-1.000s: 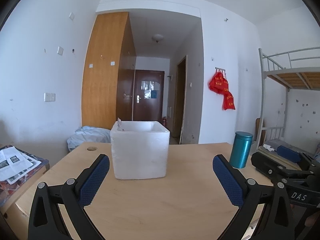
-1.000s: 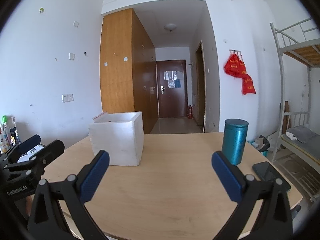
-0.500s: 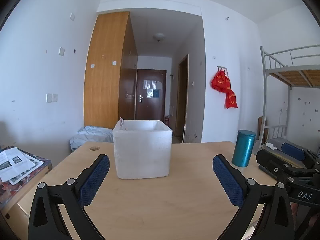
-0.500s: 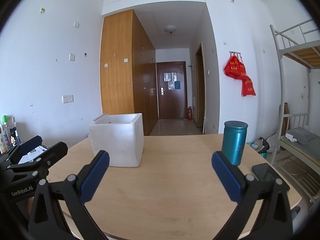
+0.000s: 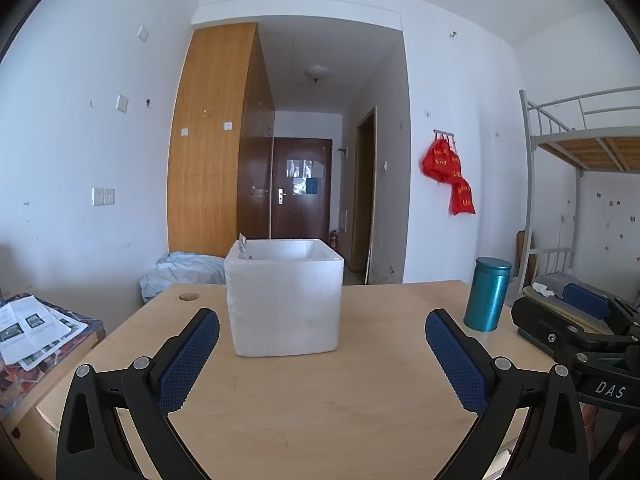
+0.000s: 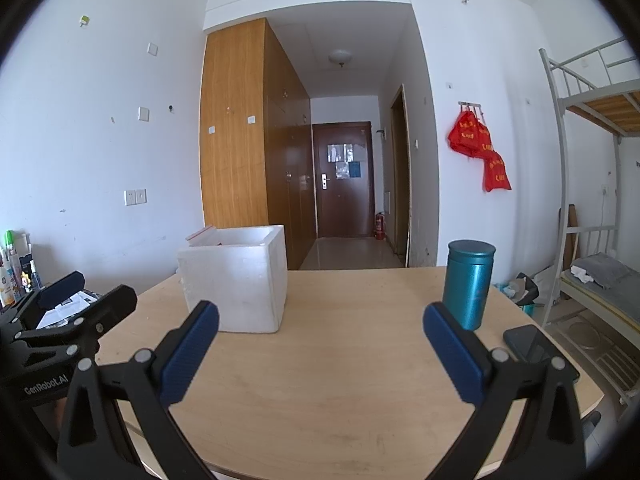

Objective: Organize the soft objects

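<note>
On your wooden table (image 5: 320, 412), white-walled room behind, the foam box (image 5: 285, 298) stands centre – teal canister (image 6: 469, 284) and phone (image 6: 532, 346) to its right. Your left gripper (image 5: 322, 354) and right gripper (image 6: 321, 346) hover with jaws spread wide, holding nothing – path to the box unobstructed.

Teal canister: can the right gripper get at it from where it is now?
Probably yes. The teal canister stands upright just beyond the right gripper, whose jaws are wide open and empty. Bare table lies between; the phone sits aside.
</note>
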The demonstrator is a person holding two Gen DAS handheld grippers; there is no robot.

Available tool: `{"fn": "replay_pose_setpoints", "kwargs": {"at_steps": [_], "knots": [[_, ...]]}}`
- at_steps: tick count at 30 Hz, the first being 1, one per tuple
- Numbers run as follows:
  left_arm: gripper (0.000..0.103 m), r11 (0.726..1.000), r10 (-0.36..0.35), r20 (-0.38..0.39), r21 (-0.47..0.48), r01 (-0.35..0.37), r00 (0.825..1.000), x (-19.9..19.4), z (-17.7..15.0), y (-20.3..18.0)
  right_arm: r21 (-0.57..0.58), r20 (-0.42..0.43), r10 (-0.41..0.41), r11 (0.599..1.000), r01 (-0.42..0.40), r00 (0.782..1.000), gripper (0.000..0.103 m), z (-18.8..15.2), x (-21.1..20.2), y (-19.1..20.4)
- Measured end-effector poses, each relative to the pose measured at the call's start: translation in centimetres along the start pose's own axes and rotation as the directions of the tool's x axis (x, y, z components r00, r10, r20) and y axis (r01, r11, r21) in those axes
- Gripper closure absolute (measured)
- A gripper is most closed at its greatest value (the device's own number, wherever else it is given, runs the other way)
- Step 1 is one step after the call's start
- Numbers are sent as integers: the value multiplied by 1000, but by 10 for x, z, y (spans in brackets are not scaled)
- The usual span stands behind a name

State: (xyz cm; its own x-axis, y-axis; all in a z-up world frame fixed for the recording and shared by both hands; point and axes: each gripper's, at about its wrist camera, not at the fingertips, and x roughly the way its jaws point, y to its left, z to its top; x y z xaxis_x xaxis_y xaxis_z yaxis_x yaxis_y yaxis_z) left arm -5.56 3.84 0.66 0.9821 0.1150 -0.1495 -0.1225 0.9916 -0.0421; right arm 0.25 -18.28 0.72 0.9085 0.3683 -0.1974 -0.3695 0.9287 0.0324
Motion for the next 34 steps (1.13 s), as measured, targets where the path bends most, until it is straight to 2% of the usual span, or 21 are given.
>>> {"fn": "replay_pose_setpoints", "kwargs": {"at_steps": [34], "knots": [[0,1000,12,-5,-17,-12,1000,-1,-3,7,6,2,-12,1000,12,1000,0,1,0,3]]}}
